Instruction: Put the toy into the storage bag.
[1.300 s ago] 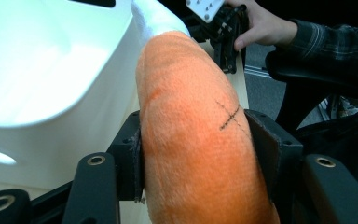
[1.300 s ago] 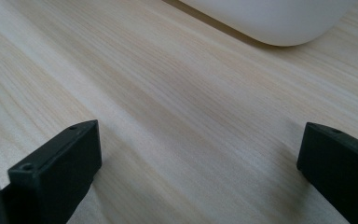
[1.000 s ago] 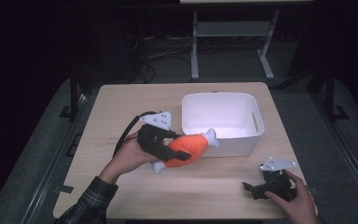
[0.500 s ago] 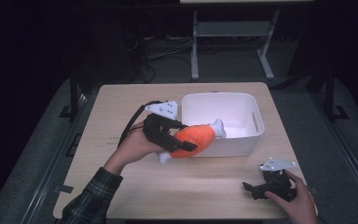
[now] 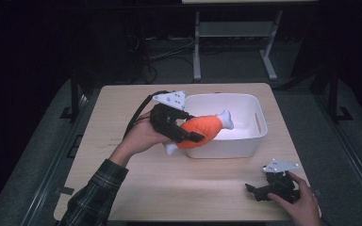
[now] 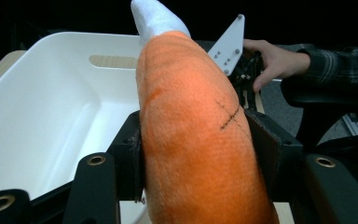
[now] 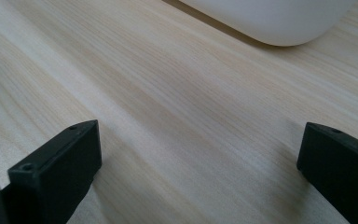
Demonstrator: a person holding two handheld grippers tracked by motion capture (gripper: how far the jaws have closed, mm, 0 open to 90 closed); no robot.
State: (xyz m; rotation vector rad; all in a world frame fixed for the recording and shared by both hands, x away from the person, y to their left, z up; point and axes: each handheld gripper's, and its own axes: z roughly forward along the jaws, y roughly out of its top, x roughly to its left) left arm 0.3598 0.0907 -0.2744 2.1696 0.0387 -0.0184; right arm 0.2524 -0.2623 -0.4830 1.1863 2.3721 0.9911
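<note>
From left to right across the one wooden table (image 5: pixel 136 188): a forearm in a plaid sleeve (image 5: pixel 92 195) leads up to the left gripper (image 5: pixel 188 136), whose two black jaws are clamped on the fat orange middle of one plush drumstick (image 5: pixel 202 131). The toy is held clear of the tabletop, tilted, its lower white end just outside the near left corner of the bin and its upper white knob (the bone end) over the bin's interior. In the left gripper view the orange plush (image 6: pixel 191 140) bulges between the two pads, which press into it on both sides.

Next comes one white plastic bin (image 5: pixel 250 141), standing on the table, with a slot handle in its right wall.

Farthest right, at the table's near edge, the right gripper (image 5: pixel 257 190) rests low on the wood under a hand. In the right gripper view its two jaws stand wide apart with bare table between them and a rounded corner of the bin (image 7: pixel 270 23) ahead.

No brand, label or writing can be read on anything.
</note>
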